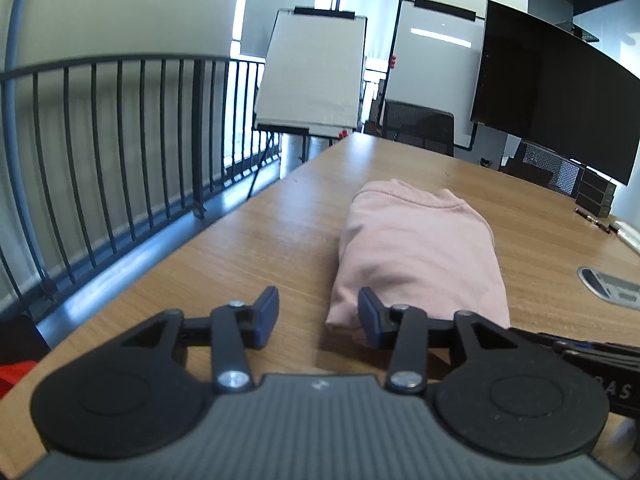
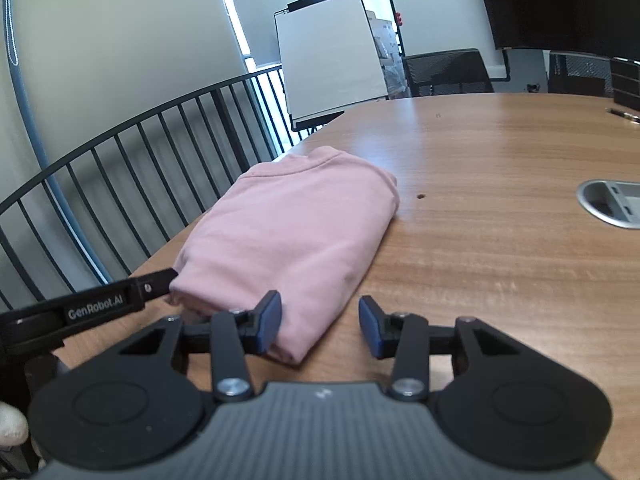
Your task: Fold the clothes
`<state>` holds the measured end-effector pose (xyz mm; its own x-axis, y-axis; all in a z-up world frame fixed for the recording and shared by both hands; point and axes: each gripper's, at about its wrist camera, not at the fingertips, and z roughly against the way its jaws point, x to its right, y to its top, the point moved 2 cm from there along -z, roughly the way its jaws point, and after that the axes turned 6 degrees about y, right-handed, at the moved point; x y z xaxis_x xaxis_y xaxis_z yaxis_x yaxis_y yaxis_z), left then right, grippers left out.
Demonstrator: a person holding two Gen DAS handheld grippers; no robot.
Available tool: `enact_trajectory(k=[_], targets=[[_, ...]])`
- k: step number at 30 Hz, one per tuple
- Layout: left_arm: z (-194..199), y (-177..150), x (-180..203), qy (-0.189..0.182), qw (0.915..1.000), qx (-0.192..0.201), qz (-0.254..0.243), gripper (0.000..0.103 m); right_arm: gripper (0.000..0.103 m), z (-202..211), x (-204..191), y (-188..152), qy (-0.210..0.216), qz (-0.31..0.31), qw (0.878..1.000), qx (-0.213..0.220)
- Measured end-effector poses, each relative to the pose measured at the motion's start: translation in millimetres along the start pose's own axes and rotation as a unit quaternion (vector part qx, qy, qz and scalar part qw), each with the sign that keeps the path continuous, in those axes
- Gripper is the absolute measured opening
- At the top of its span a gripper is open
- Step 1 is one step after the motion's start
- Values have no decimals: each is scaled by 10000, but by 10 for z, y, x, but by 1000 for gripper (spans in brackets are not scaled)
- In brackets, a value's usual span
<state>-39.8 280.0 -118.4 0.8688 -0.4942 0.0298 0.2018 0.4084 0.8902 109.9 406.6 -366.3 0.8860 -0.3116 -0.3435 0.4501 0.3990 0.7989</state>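
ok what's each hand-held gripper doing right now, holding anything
left hand-held gripper: open, holding nothing, beside the pink garment
right hand-held gripper: open, holding nothing

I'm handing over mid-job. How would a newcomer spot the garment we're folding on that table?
Find the long wooden table beside the black metal railing. Near its railing-side edge, just ahead of both grippers, lies the pink garment, folded into a compact rectangle with its collar at the far end. It is the only soft, pink thing there; the silver cable port and pens lie apart on bare wood.
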Motion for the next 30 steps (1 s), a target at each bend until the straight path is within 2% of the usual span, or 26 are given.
enact_trajectory(k=[2,4,7,9,14,16,19,24,30], targets=[[91,-16,64,38,9999,91,-108,52,49,127,-2,-73,-28,49,10000,29],[152,-17,130,-124,9999,3,-51,57,49,248,-7,-147,-20,88,9999,43],[263,3,250,-238,9996,-28,-137,57,49,506,-51,-246,-160,300,9992,232],[335,47,299,-144,9996,38,-237,57,49,648,-85,-310,-228,506,9981,275],[517,42,130,-229,9994,-166,207,62,49,947,-111,-437,-418,899,9933,589],[631,-4,86,-125,9994,-166,292,65,49,1057,-125,-464,-394,927,9929,637],[800,-118,91,-53,9989,-137,443,75,49,1052,-114,-458,-373,866,9939,567],[764,-250,182,-99,9987,-290,417,79,49,992,-165,-411,-359,637,9964,435],[629,-355,254,-59,9994,-294,148,79,48,822,-265,-428,-524,856,9941,402]])
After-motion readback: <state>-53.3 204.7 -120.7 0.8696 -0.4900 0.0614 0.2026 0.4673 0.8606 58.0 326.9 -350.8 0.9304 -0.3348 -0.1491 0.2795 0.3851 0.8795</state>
